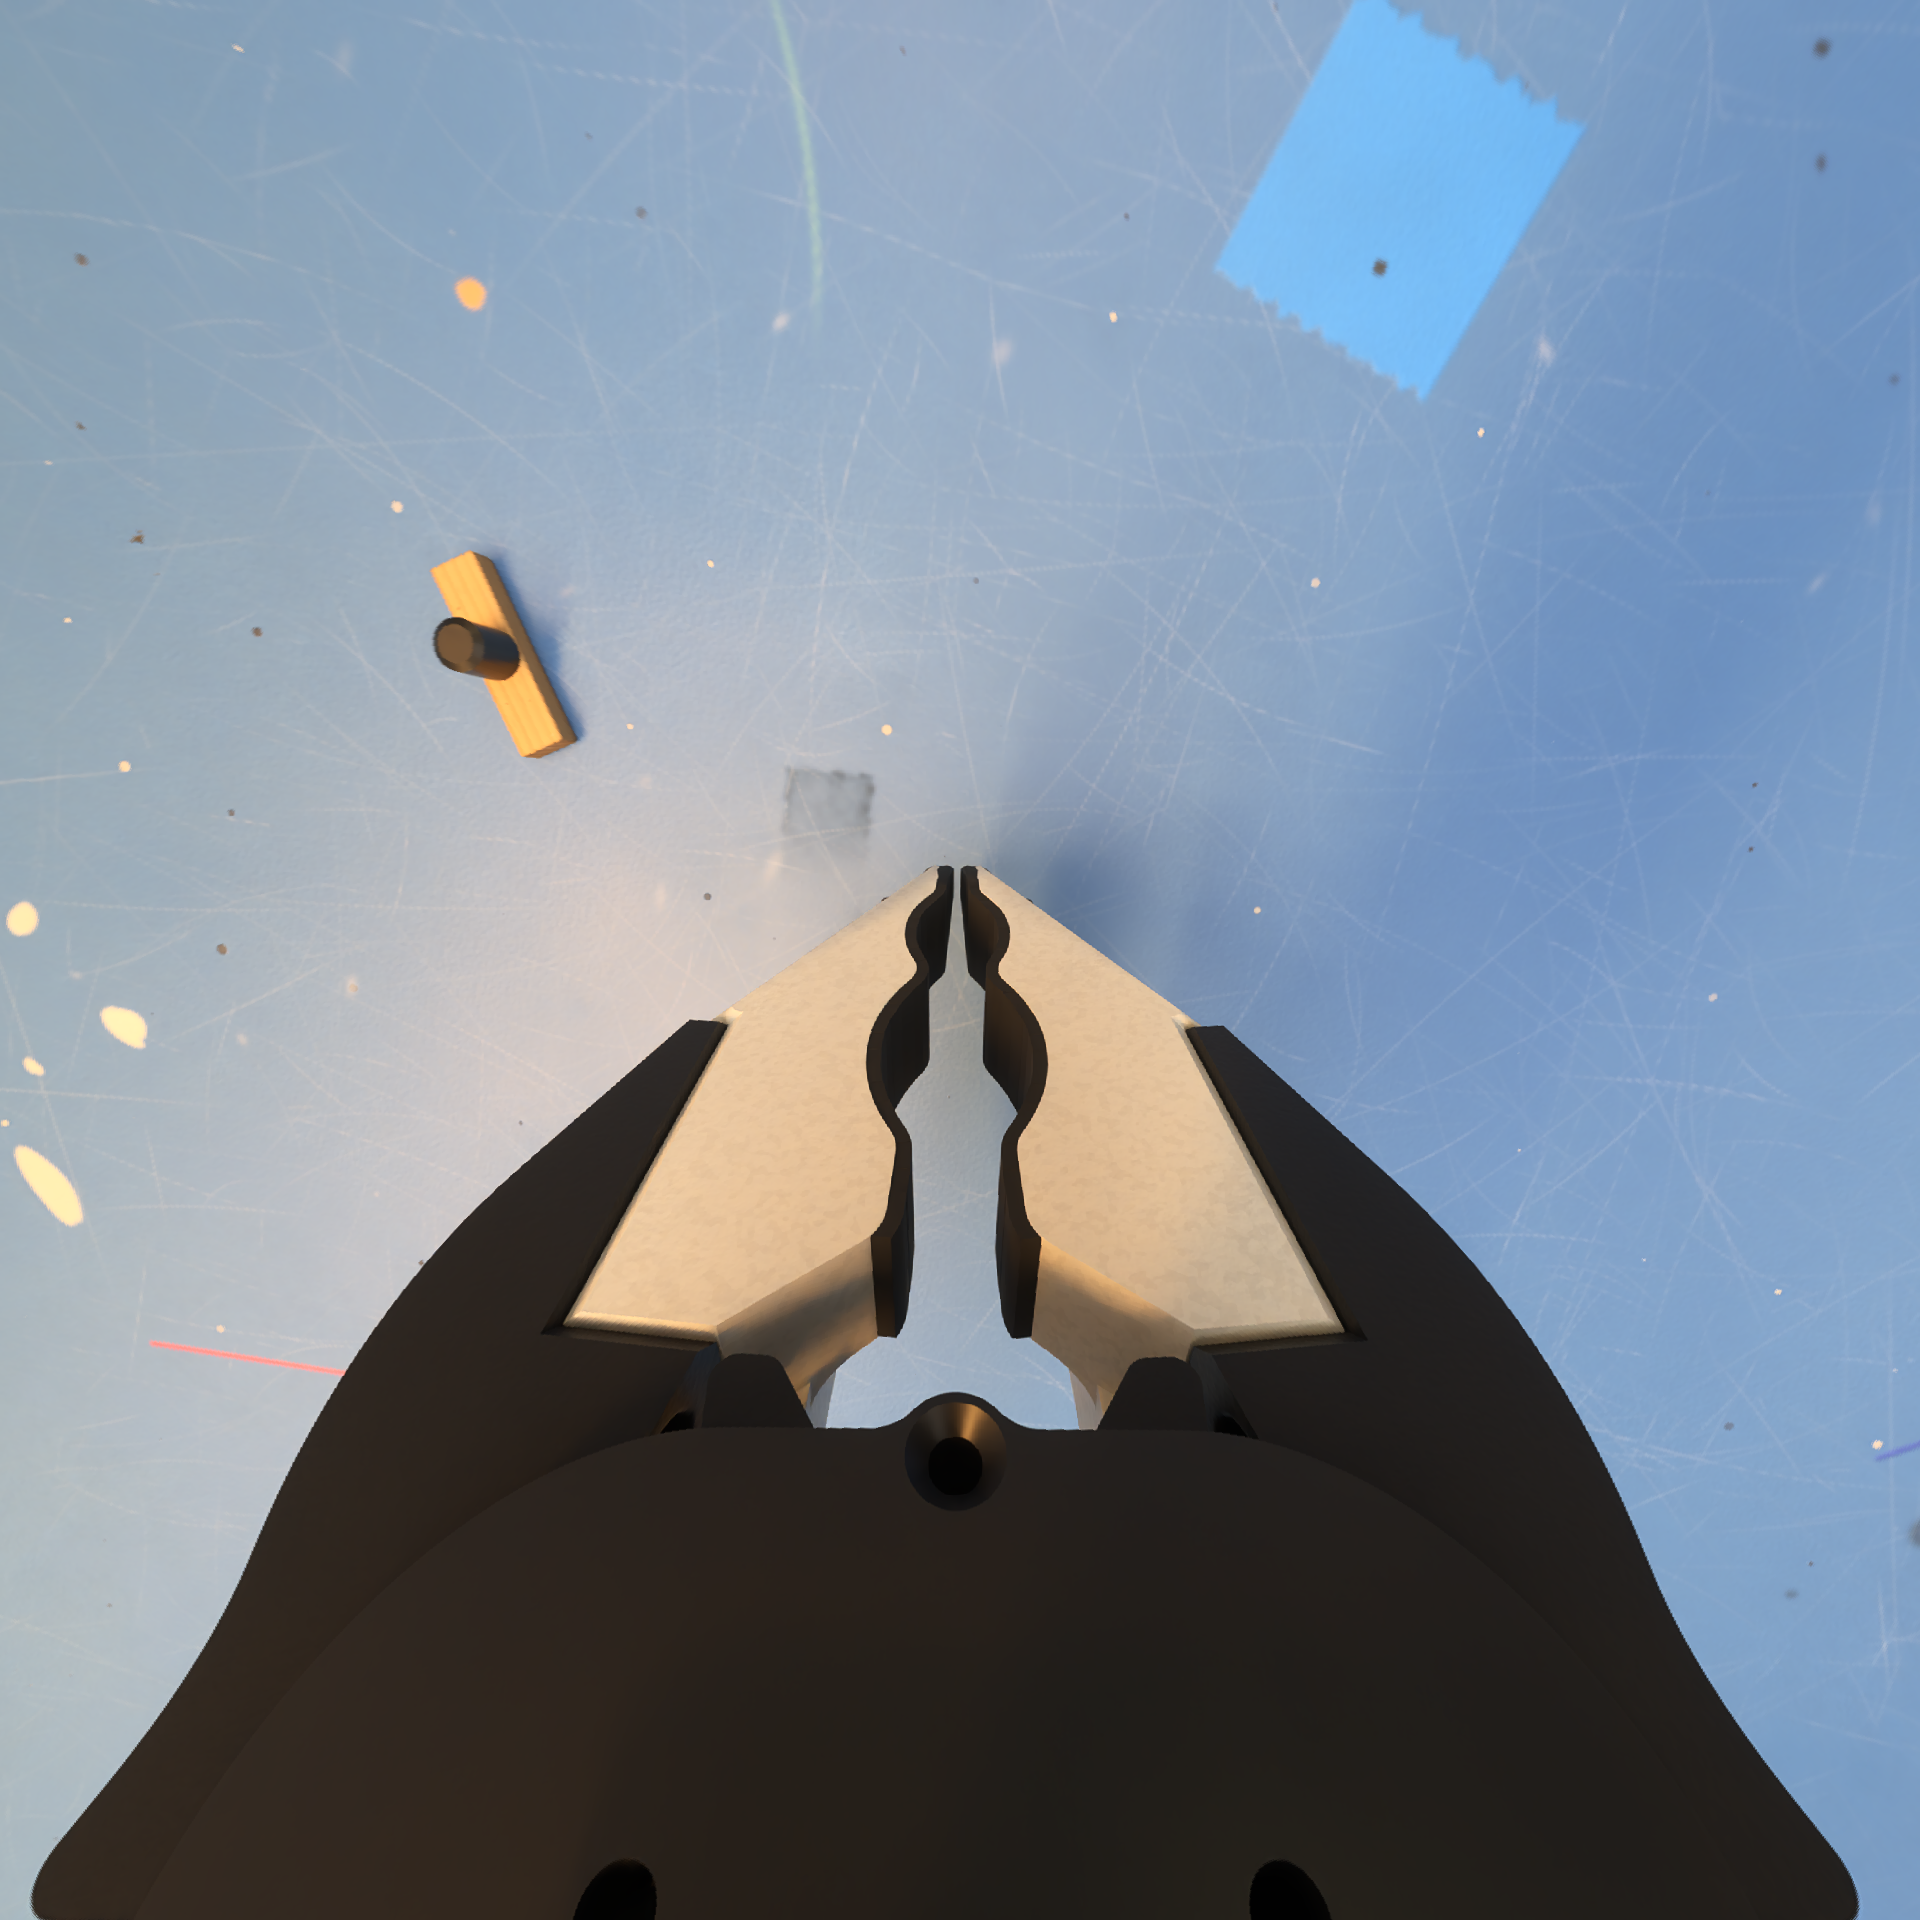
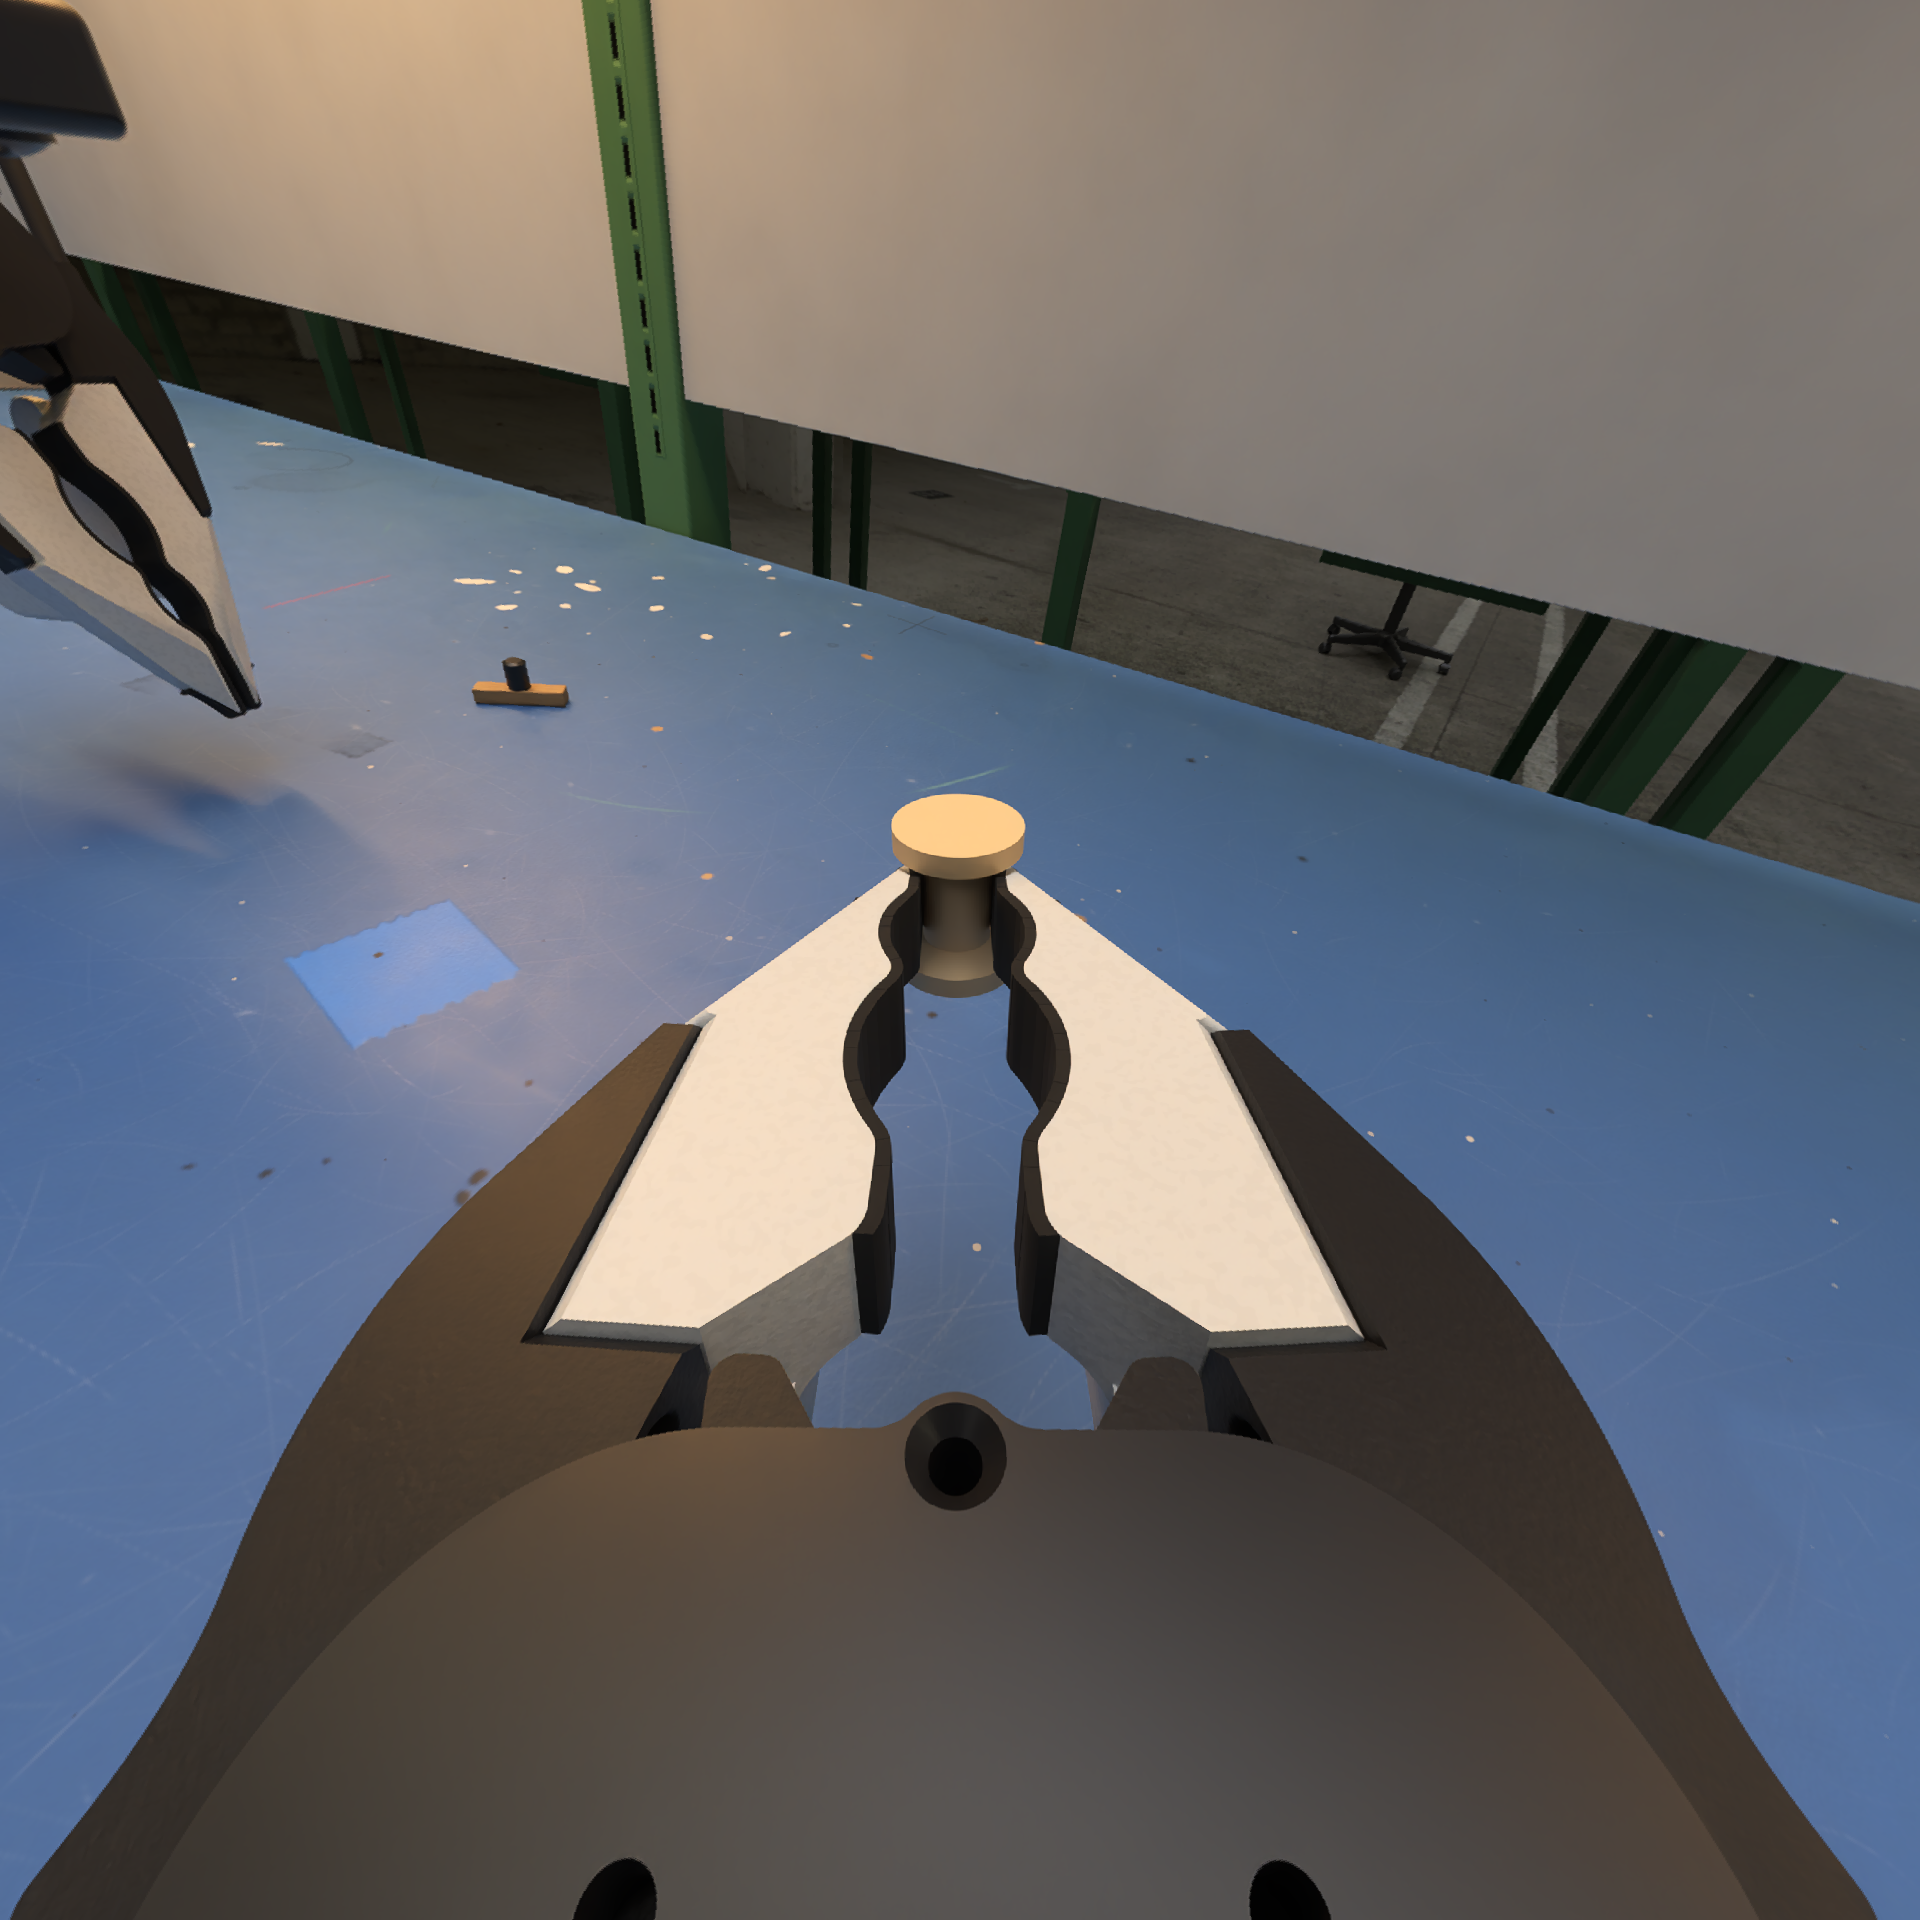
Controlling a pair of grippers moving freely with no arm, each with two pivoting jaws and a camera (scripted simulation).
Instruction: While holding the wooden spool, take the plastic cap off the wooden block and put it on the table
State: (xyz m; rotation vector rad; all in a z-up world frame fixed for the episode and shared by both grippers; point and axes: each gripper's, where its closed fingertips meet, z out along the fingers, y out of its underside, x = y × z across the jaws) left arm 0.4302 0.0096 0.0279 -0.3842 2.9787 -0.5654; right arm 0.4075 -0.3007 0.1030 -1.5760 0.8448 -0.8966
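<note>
Right gripper (image 2: pixel 956 914): closed on wooden spool (image 2: pixel 957 888). Fingertips clamped against the narrow waist of the spool, one on each side. Spool upright, upper flange above the fingertips, lower flange just behind and below them. Held above the blue table (image 2: pixel 1351 987), clear of the surface.

Left gripper (image 1: pixel 956 878): fingers drawn together, tips nearly touching, only a thin slit between them, nothing held. Pointed steeply down at the table (image 1: pixel 1039 468). Seen also in the right wrist view at the upper left (image 2: pixel 244 707), tips low over the table, not touching it, soft shadow beneath.

Wooden block (image 1: pixel 504 655): flat rectangular strip, lying on the table, ahead and to the left of the left gripper tips, well apart from them. In the right wrist view (image 2: pixel 520 694), far left of centre, between the left gripper and the held spool, nearer the left gripper.

Plastic cap (image 1: pixel 475 647): dark short cylinder, standing upright on the middle of the block. Visible likewise in the right wrist view (image 2: pixel 514 673). Not yet removed.

Table surface: scratched, speckled with pale paint spots. Light blue tape patch (image 1: pixel 1397 197) with jagged ends, ahead and right of the left gripper; same patch (image 2: pixel 400 971) left of the right gripper. Faint grey square smudge (image 1: pixel 828 802) just ahead of the left gripper tips.

Background, right wrist view: pale wall panels, green upright posts (image 2: pixel 639 260), a wheeled stand base (image 2: pixel 1387 634) on the floor beyond the table edge.
</note>
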